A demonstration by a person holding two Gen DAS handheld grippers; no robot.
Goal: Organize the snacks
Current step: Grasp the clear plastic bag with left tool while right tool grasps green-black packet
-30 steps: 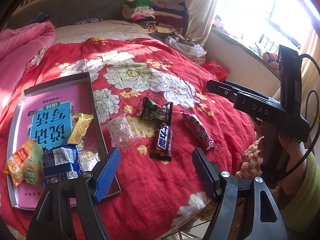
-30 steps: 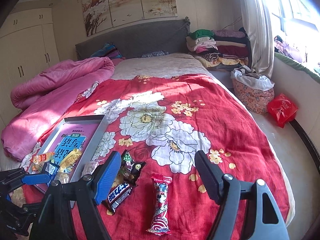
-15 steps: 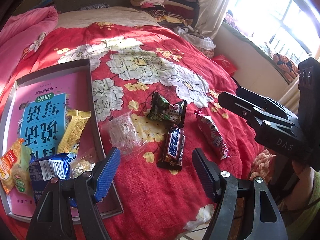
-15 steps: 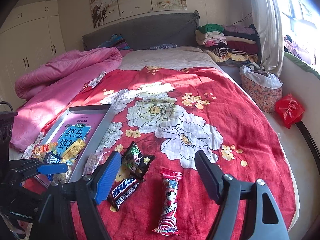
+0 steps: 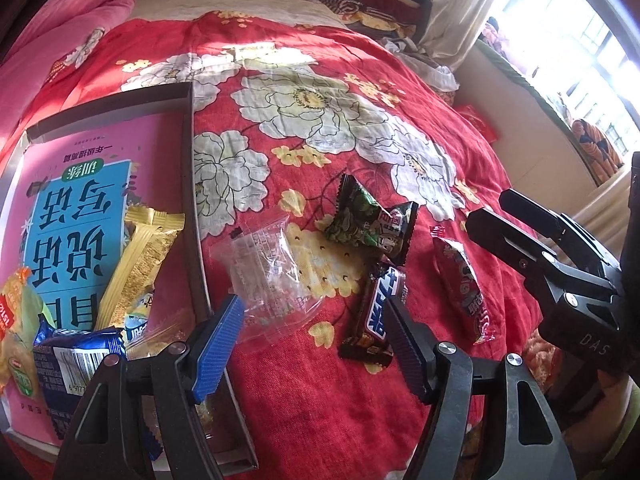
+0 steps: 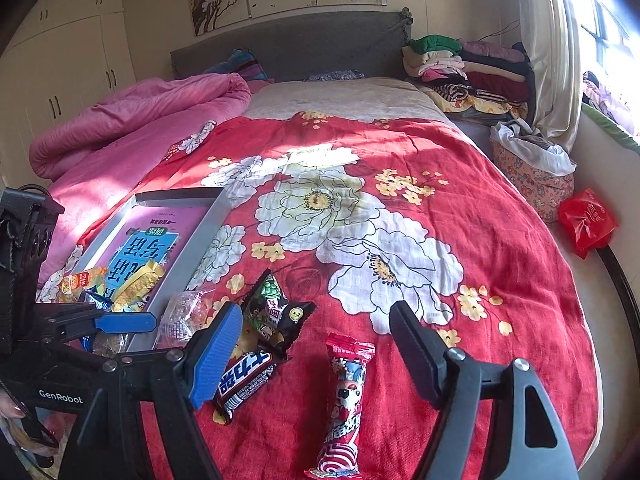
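From the left wrist view, the left gripper (image 5: pixel 316 340) hangs over the red quilt (image 5: pixel 400 80) with its jaws apart, having just narrowed a little, and nothing pressed between them; the clear bag (image 5: pixel 272 276) lies in the gap ahead and the dark bar (image 5: pixel 378 316) sits by the black finger. At 9 o'clock the tray (image 5: pixel 192 184) holds a pink book (image 5: pixel 80 208), a yellow wafer (image 5: pixel 136 268) and a blue pack (image 5: pixel 76 360). Past the bar, toward 1 o'clock, lies the green packet (image 5: pixel 372 220), and at 3 o'clock the red candy (image 5: pixel 464 284), with the right gripper (image 5: pixel 492 208) reaching in beyond it. My worry here is the clear bag: it looks thin and slippery, so the pads may pinch only a corner and drop it short of the tray, or catch the quilt with it. The bar lies so near that a closing finger could push it askew. From the right wrist view, the right gripper (image 6: pixel 316 340) also stands open and empty, with the red candy (image 6: pixel 344 404) lying lengthwise in its gap. The dark bar (image 6: pixel 244 380) and the green packet (image 6: pixel 276 312) sit at 9 o'clock by the blue finger, and the clear bag (image 6: pixel 184 312) lies just beside the tray (image 6: pixel 192 248). The left gripper (image 6: pixel 124 322) shows at 9 o'clock, low over the tray edge. With both grippers near the same small cluster, I judge that they could knock together or scatter the snacks, and the soft quilt may sag under a downward press.
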